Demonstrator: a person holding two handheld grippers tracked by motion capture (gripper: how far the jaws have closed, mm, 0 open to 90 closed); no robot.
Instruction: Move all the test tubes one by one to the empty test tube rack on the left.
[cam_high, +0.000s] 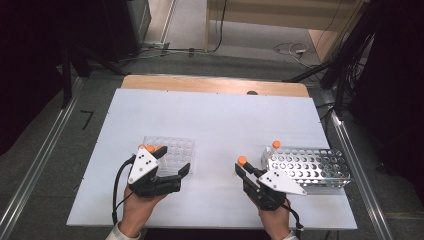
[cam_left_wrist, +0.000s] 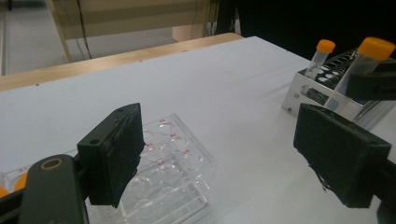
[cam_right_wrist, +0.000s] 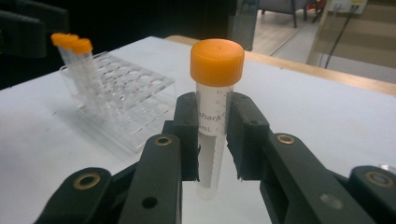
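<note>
my right claw (cam_right_wrist: 212, 140) clamped on orange-capped tube (cam_right_wrist: 215, 102), upright, held above white worktop (cam_high: 220, 125) just left of metal rack (cam_high: 310, 172) | my left claw (cam_left_wrist: 219, 154) jaws wide apart, nothing between, over clear plastic rack (cam_left_wrist: 173, 172) | one more capped tube (cam_high: 275, 146) stands in metal rack's far-left corner

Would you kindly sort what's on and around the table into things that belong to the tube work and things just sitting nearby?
Part of the job:
- orange-capped tube, clamped upright in the right gripper
- clear plastic rack with orange-capped tubes at its corner
- metal rack with one tube standing in it
- left gripper, fingers apart over the clear rack

Just nearby:
- cables on the floor
- wooden furniture behind the table
</note>
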